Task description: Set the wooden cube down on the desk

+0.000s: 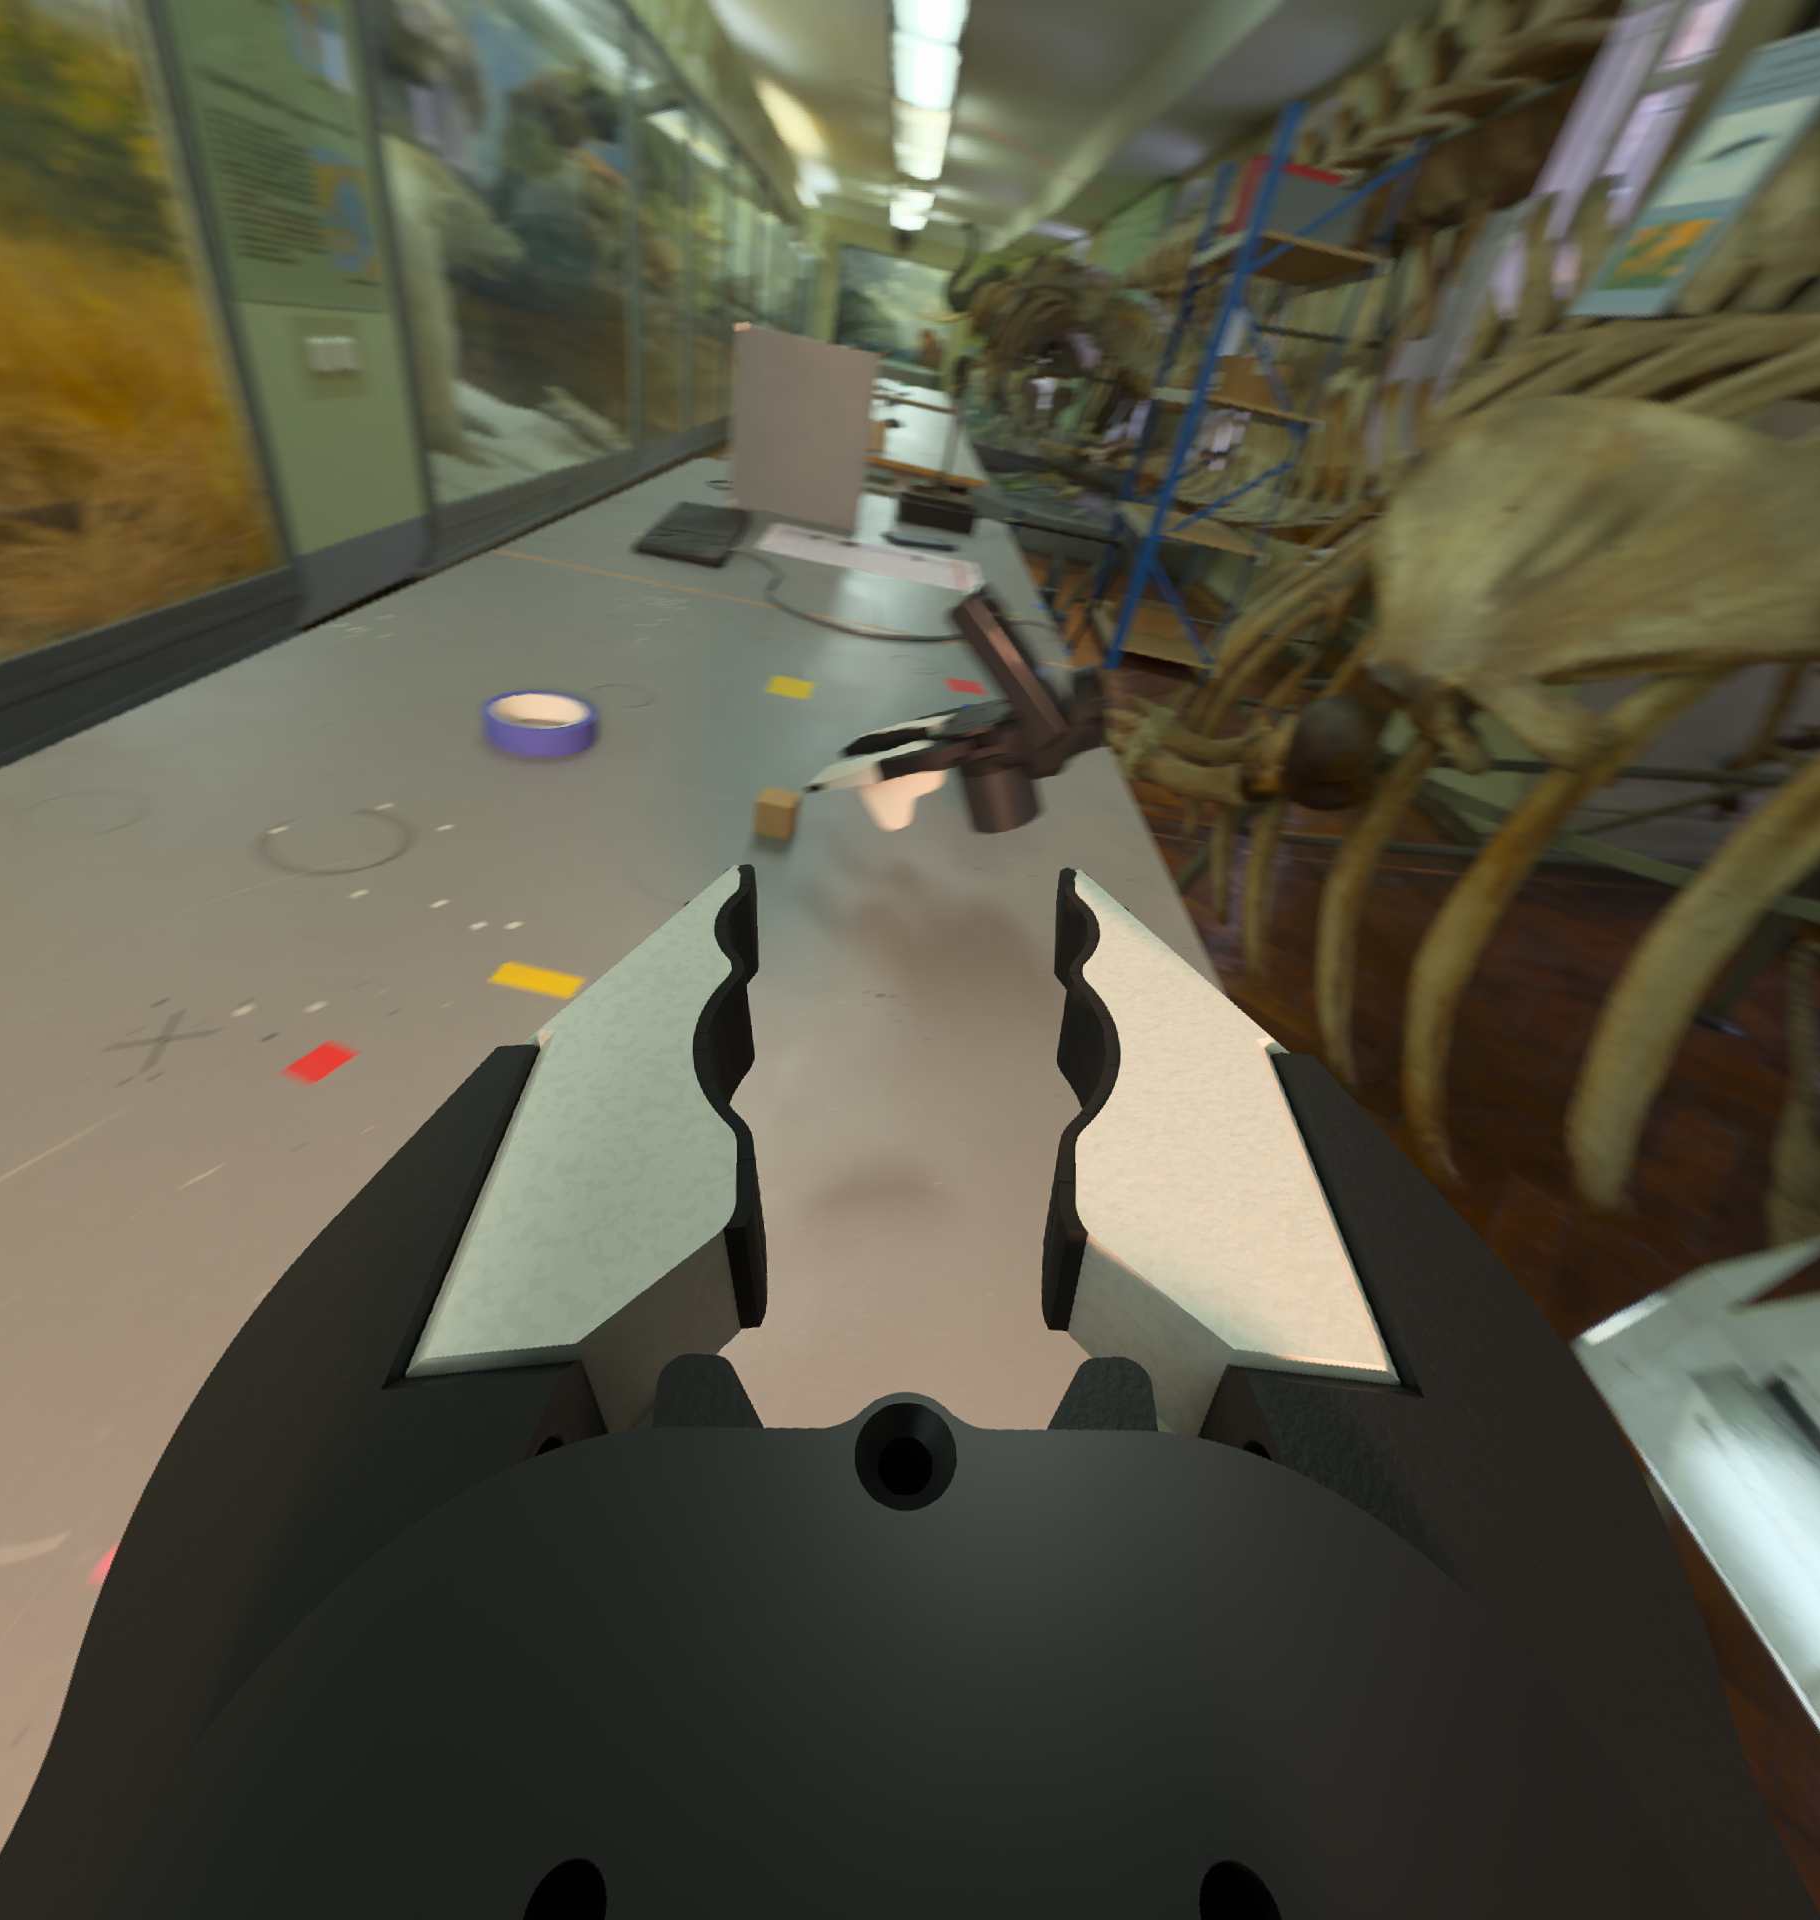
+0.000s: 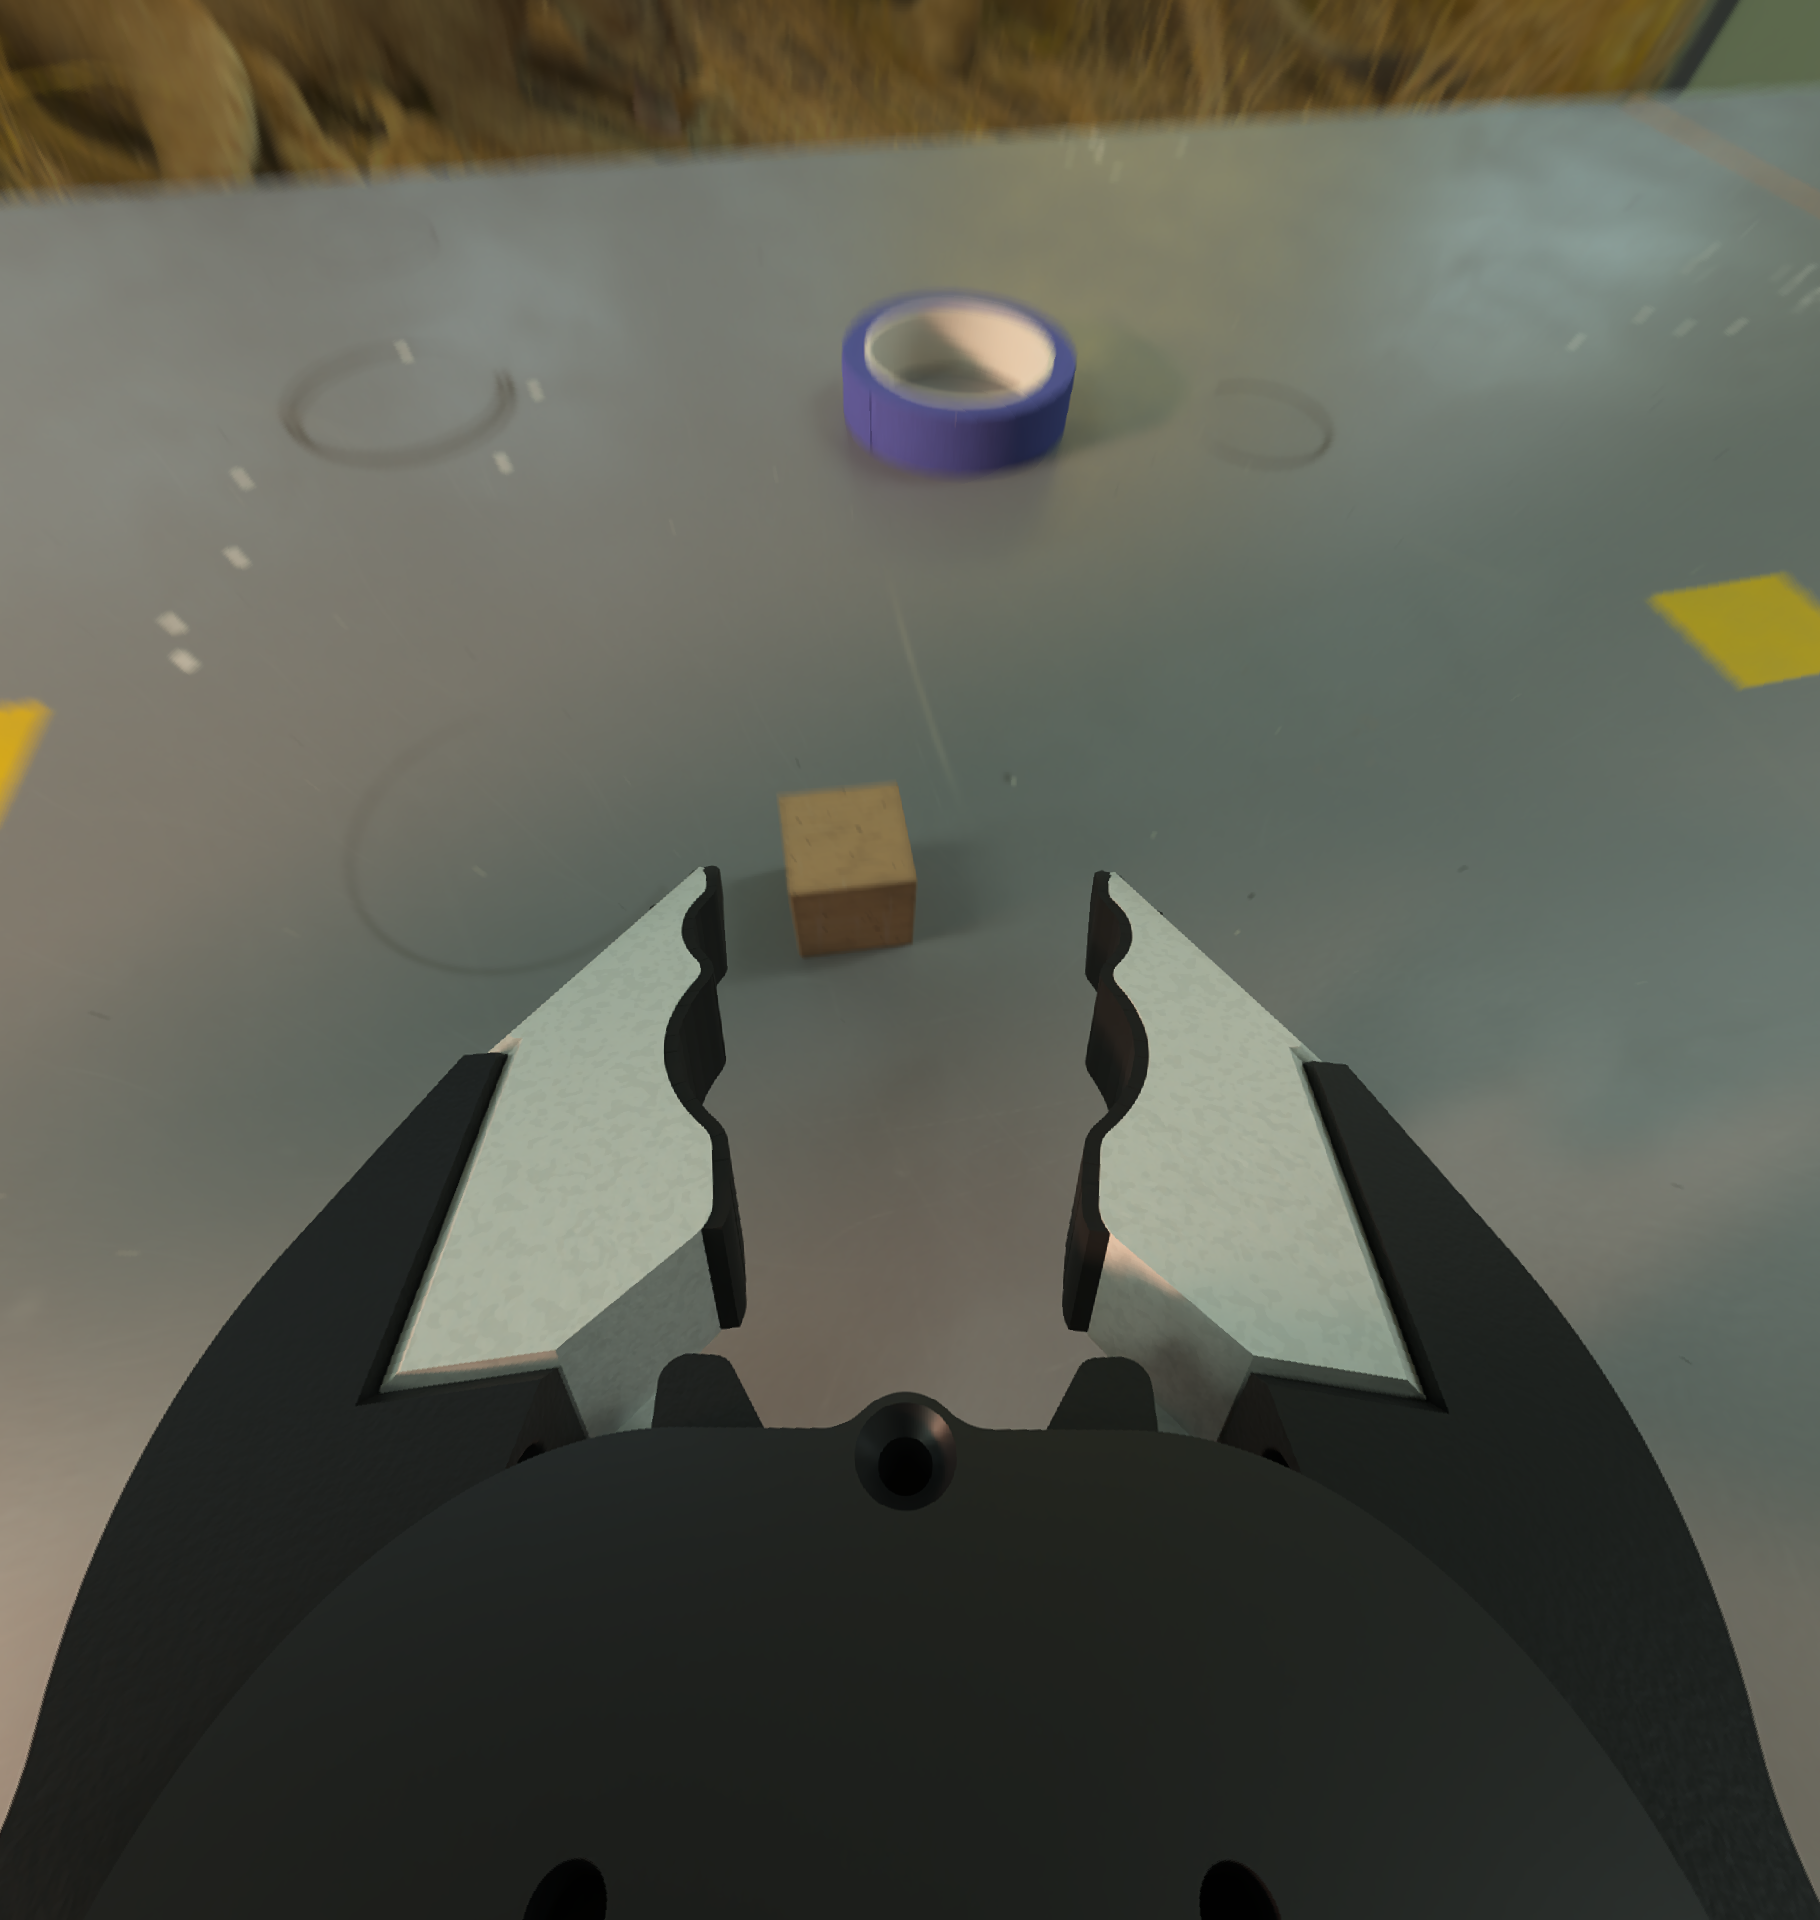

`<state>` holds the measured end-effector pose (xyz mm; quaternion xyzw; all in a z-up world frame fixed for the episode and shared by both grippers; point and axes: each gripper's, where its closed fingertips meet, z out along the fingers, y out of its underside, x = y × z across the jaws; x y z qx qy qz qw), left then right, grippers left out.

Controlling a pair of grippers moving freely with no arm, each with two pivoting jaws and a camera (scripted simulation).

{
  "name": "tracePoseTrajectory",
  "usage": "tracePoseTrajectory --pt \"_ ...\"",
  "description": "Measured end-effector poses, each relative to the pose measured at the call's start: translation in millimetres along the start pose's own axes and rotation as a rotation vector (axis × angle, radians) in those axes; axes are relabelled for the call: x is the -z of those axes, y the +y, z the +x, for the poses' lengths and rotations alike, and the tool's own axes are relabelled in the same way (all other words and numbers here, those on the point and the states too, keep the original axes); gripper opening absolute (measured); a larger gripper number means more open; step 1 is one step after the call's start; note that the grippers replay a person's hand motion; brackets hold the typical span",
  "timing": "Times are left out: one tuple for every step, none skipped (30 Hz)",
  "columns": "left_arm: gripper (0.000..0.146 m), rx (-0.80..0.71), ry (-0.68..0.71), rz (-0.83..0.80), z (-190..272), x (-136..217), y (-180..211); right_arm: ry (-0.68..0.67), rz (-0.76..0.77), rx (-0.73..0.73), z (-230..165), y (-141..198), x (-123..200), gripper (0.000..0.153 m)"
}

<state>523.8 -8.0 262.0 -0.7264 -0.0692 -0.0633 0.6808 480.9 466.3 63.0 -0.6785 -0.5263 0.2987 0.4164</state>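
Observation:
A small wooden cube (image 2: 850,869) rests on the grey desk (image 2: 1301,935), just ahead of my right gripper (image 2: 904,875), whose fingers stand open and empty; the cube sits slightly left of centre, apart from both fingertips. In the left wrist view the cube (image 1: 777,812) lies farther off on the desk (image 1: 262,1039), with the right gripper (image 1: 833,767) hovering just to its right. My left gripper (image 1: 904,873) is open and empty, well short of the cube.
A purple tape roll (image 2: 958,380) stands beyond the cube; it also shows in the left wrist view (image 1: 540,722). Yellow (image 2: 1758,628) and red (image 1: 318,1062) tape marks lie flat. A white panel (image 1: 800,434) and keyboard (image 1: 693,532) stand far back. The desk edge (image 1: 1145,821) drops off right.

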Motion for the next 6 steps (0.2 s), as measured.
tracePoseTrajectory --pt "0.057 0.004 -0.049 -0.003 -7.6 3.1 0.3 0.006 0.037 -0.011 -2.4 -11.1 11.9 0.071" --pt "0.053 0.012 -0.107 -0.010 -15.9 6.7 1.0 0.006 0.088 -0.013 -7.5 -25.2 24.9 0.071" --pt "0.047 0.017 -0.167 -0.018 -23.9 10.5 1.4 -0.005 0.148 -0.007 -15.9 -41.7 39.2 0.071" --pt "0.045 0.014 -0.221 -0.019 -30.9 14.5 1.0 -0.026 0.219 0.001 -28.1 -60.4 55.3 0.071" --pt "0.045 0.007 -0.264 -0.011 -36.5 18.2 -0.5 -0.052 0.292 0.009 -43.2 -79.2 71.8 0.071" --pt "0.046 0.000 -0.305 0.000 -41.2 21.2 -2.1 -0.082 0.361 0.016 -57.4 -94.2 85.4 0.073"
